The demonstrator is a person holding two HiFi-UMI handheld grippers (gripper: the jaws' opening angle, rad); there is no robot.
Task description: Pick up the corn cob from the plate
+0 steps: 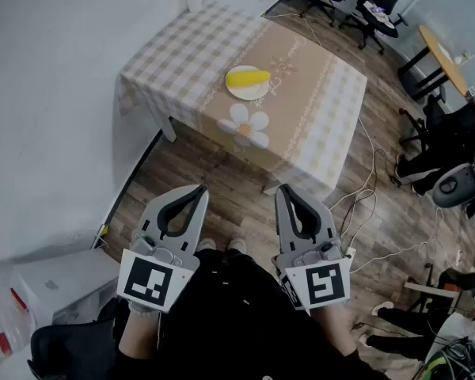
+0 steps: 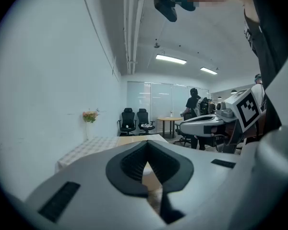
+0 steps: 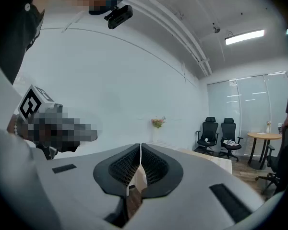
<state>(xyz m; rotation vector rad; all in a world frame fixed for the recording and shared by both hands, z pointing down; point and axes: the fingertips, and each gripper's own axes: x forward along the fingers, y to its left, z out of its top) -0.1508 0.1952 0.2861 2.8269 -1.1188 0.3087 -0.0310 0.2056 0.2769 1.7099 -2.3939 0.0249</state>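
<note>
Nearest the person, the left claw (image 1: 199,190) and the right claw (image 1: 283,188) are held side by side at waist level, pointing out toward the far side of the room and tipped only a little downward. Both are clenched: each claw's own view shows the ribbed pads pressed together with nothing between them, so neither grasps anything.

Beyond them lies a stretch of wooden floor (image 1: 191,163), and past that stands the counter (image 1: 321,105) under a checked cloth with a daisy print. On its middle sits a small pale plate (image 1: 239,94), and the yellow corn cob (image 1: 248,77) lies across it, untouched and well apart from both claws.

By my reading the task has not begun. Everything is left to do: closing the gap to the counter, releasing a claw, bringing it down around the corn cob, clenching on it and lifting it clear of the plate.
</note>
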